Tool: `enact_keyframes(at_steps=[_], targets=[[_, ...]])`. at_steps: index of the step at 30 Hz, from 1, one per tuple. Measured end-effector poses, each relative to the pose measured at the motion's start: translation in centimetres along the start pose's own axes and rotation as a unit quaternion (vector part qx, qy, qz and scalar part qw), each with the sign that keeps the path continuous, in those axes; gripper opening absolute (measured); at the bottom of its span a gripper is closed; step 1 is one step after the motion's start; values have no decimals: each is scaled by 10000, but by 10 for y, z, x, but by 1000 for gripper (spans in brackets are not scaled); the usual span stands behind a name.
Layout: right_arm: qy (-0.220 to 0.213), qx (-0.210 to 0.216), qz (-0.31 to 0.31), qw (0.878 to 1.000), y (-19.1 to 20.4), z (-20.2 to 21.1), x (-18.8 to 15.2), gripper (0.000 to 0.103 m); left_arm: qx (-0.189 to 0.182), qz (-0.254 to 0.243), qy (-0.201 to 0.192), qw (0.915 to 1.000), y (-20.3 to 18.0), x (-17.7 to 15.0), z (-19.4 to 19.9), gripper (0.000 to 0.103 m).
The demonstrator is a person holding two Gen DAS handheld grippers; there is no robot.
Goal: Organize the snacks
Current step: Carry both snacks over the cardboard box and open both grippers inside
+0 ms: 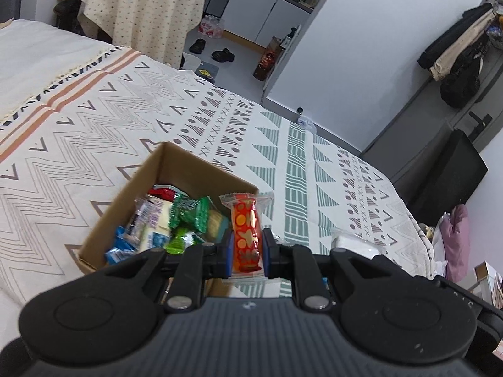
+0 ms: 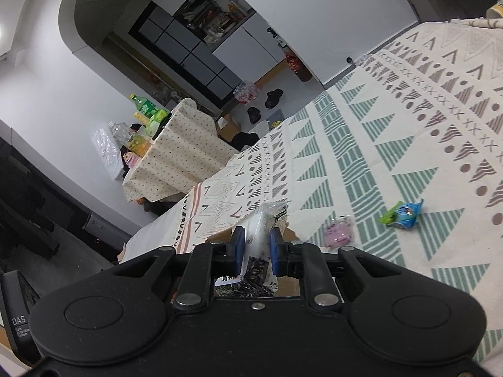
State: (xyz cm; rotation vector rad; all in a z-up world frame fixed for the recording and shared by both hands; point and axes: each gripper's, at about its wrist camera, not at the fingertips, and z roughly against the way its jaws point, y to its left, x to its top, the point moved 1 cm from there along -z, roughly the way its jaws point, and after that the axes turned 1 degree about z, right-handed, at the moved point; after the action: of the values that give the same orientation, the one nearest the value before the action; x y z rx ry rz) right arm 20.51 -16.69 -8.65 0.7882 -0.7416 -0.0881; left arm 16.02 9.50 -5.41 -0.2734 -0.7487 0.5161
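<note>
The left claw [image 1: 246,246] is clamped on an orange packet [image 1: 246,238], its blue pads pressing the wrapper from both sides. The packet stands upright between the pads, its clear crimped top end level with the near right corner of a cardboard box [image 1: 188,169]. The box sits on a bed under a patterned blanket [image 1: 125,103], and it holds a heap of snacks: a green packet [image 1: 188,212], blue ones [image 1: 121,245], a red one [image 1: 162,192] and a pale one [image 1: 157,216]. Just right of the left claw, a white packet [image 1: 355,245] shows above its frame.

The right claw [image 2: 257,248] is shut on a clear white packet [image 2: 262,223] with dark print at its lower end. The packet rises upright between the pads, its crimped top pointing toward the far side of the bed. Under it a strip of brown cardboard [image 2: 220,237] shows. On the blanket [image 2: 377,125] to the right lie two loose snacks: a pink packet [image 2: 339,231] near the claw, and a blue and green packet [image 2: 404,215] farther right, apart from the pink one.

Beyond the bed stands a surface draped in a dotted cloth [image 2: 176,157], with bottles [image 2: 143,105] on top. A pair of dark shoes [image 1: 213,50] lies on the floor.
</note>
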Motion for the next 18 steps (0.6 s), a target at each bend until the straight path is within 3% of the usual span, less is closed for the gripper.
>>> enact_keyframes(at_steps=[18], targets=[[153, 167, -43, 9997, 33, -51, 4, 16, 258, 255, -92, 9993, 53, 46, -3, 17]])
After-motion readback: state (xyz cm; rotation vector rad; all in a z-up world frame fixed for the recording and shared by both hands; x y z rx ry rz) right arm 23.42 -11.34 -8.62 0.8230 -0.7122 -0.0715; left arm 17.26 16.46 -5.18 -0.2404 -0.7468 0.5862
